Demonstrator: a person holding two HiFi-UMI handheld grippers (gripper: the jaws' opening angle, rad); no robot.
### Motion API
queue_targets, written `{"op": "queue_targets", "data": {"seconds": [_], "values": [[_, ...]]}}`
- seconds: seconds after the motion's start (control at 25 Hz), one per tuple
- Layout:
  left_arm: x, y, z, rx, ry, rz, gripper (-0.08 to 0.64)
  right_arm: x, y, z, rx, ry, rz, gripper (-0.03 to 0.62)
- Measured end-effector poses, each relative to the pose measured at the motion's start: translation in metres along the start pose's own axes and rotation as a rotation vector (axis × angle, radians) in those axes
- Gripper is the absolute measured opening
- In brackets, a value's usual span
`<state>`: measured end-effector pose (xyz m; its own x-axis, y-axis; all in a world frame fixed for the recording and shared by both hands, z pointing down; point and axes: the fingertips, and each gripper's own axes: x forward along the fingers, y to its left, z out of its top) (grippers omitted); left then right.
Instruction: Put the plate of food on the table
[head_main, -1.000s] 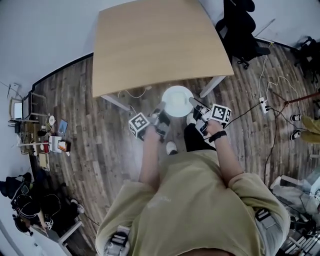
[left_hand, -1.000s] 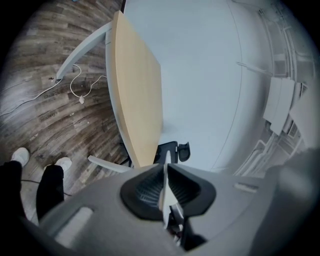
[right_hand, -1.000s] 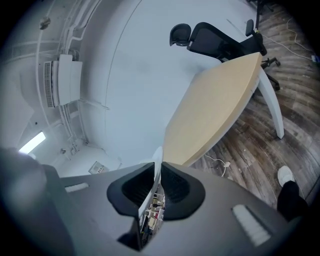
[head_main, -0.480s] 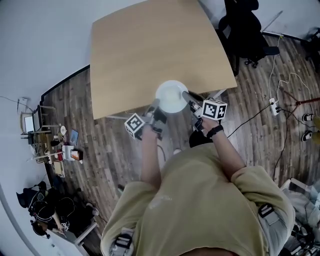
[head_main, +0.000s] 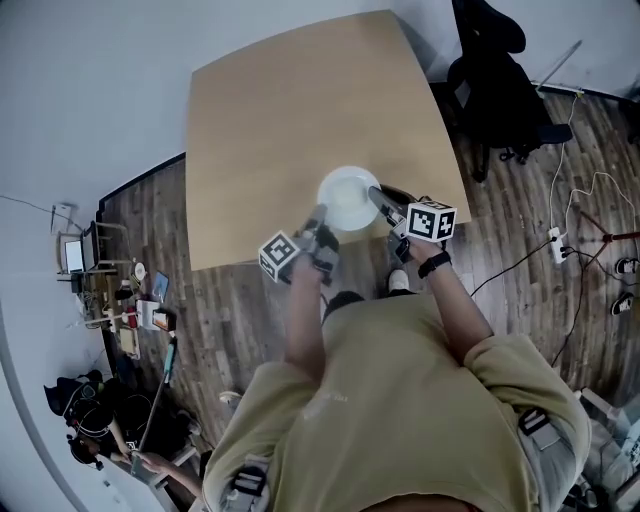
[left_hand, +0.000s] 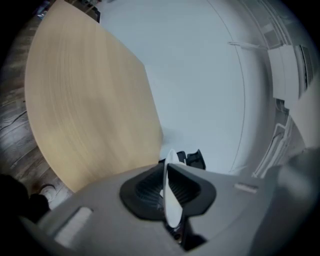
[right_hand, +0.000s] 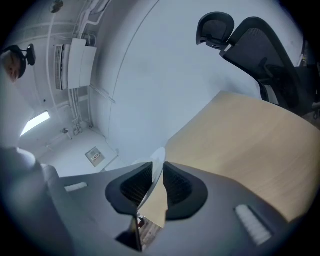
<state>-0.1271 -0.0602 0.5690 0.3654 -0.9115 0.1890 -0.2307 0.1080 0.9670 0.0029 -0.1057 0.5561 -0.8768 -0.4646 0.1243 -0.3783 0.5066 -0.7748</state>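
Observation:
A white plate (head_main: 348, 198) sits low over the near edge of the light wooden table (head_main: 280, 120); whether it rests on the top I cannot tell. No food shows on it. My left gripper (head_main: 318, 220) is shut on its left rim, and in the left gripper view the white rim (left_hand: 170, 200) fills the gap between the pads. My right gripper (head_main: 378, 198) is at the right rim. Its jaws have loosened: the thin rim (right_hand: 157, 161) lies between them with a gap showing beside it.
A black office chair (head_main: 495, 90) stands off the table's right corner. Cables and a power strip (head_main: 557, 243) lie on the wood floor to the right. Cluttered shelves (head_main: 120, 300) stand at the left. The person's torso fills the lower part of the head view.
The plate has travelled forward from over the floor in front of the table to over the table's near edge, both grippers moving with it. The person has stepped closer.

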Motion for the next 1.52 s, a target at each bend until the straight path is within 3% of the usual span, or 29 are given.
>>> {"op": "queue_targets", "data": {"seconds": [0.24, 0.48, 1.0, 1.52], "values": [[0.008, 0.028, -0.001, -0.015, -0.015, 0.088, 0.022, 0.021, -0.030, -0.012, 0.035, 0.069, -0.012, 0.069], [0.036, 0.054, 0.024, -0.010, 0.019, 0.128, 0.021, 0.054, -0.058, -0.012, 0.042, 0.112, -0.039, 0.071], [0.160, 0.064, 0.123, 0.270, 0.135, 0.271, 0.045, 0.156, -0.123, 0.060, 0.030, 0.144, -0.173, 0.077], [0.263, 0.103, 0.204, 0.377, 0.203, 0.354, 0.058, 0.256, -0.199, 0.106, 0.037, 0.158, -0.287, 0.075]]}}
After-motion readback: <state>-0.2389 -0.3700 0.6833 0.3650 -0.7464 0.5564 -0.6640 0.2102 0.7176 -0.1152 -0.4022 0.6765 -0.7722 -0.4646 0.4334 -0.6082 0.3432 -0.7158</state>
